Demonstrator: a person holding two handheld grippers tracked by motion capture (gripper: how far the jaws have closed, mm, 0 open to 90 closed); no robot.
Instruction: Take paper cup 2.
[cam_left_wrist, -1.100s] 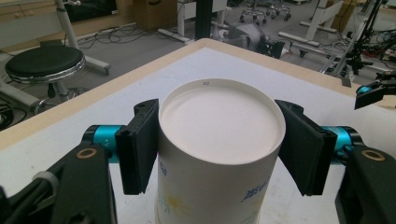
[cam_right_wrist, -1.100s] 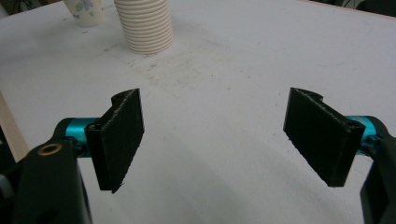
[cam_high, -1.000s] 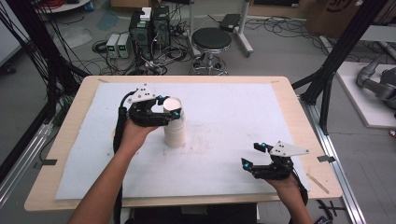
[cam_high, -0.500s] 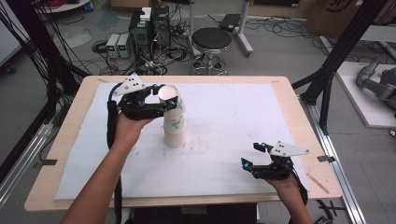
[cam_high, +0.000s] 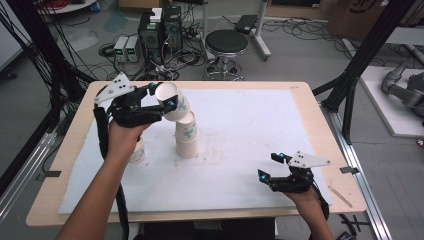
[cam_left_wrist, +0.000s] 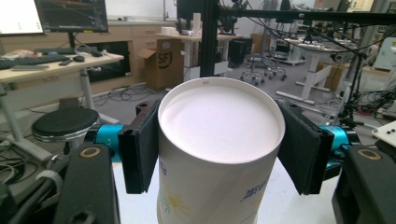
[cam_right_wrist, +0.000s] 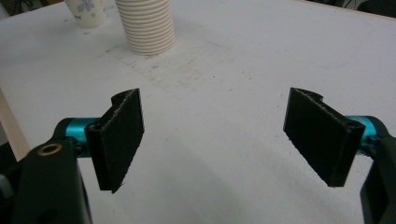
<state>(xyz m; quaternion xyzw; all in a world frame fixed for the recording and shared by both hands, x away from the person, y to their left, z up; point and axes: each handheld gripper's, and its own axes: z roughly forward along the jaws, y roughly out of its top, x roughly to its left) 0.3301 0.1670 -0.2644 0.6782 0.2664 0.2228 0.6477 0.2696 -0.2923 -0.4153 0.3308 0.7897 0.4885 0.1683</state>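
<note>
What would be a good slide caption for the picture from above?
Left gripper lifts a tilted paper cup off a cup stack while the open right gripper rests on the white mat.

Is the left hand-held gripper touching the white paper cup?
Touching. In the left gripper view, the left hand-held gripper has both black jaws pressed flat against the white paper cup's sides.

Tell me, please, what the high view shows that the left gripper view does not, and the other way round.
The high view adds the stack of paper cups on the white table cover, a single cup beside the left forearm, and the right gripper low over the cover with its jaws open. The left gripper view adds the two black pads pressed on the held cup's sides, a monitor and a cardboard box. Both share the held cup, the left gripper and the black stool.
</note>
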